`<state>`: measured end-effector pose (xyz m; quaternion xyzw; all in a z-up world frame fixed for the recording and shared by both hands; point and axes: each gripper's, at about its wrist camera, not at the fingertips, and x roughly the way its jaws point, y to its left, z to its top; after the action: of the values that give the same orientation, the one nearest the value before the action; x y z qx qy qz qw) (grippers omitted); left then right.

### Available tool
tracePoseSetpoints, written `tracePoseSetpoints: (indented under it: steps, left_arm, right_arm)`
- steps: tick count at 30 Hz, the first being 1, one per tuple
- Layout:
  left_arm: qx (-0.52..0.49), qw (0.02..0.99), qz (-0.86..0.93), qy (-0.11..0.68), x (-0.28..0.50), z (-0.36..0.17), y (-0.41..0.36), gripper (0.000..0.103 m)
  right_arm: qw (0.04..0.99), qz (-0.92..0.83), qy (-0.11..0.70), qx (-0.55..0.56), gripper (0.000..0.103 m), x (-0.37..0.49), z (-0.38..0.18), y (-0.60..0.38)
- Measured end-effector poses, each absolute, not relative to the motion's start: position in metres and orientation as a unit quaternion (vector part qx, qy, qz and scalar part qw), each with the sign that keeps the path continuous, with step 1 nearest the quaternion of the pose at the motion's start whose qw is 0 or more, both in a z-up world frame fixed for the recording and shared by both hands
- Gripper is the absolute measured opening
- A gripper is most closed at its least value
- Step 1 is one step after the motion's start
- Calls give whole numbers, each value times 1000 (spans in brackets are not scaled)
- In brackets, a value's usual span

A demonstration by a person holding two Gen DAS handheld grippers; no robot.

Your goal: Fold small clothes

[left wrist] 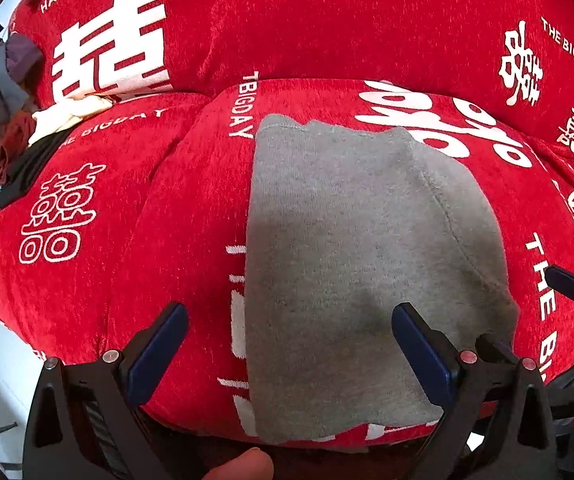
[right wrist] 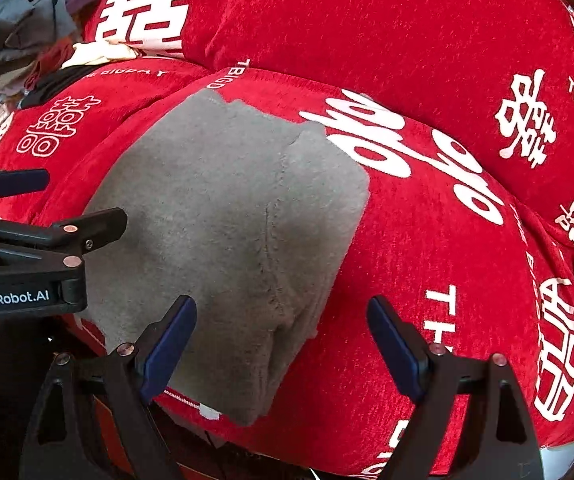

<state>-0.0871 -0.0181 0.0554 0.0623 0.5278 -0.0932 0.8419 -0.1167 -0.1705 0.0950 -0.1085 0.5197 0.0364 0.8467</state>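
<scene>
Left wrist view: both claws, left claw (left wrist: 289, 346) and right claw (right wrist: 281, 344), gape empty over the soft, limp grey knit garment (left wrist: 351, 248), best pinched at its near hem.

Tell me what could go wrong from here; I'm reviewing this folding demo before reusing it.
1. The gray garment lies on a rounded red cushion, its near edge at the cushion's front, so a tug might slide it off.
2. Both grippers, left and right, are open and hold nothing; pinching the plush cover along with the cloth seems possible.
3. The left gripper sits close beside the right one, so they could collide.
</scene>
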Motion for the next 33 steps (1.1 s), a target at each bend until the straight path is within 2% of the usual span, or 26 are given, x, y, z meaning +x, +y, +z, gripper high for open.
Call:
tracePoseSetpoints:
  steps: [33]
  left_arm:
    - [9,841,-112,529,-79,53,-1,102]
  right_arm:
    - [838,32,527,-141,89,-112,101,-147]
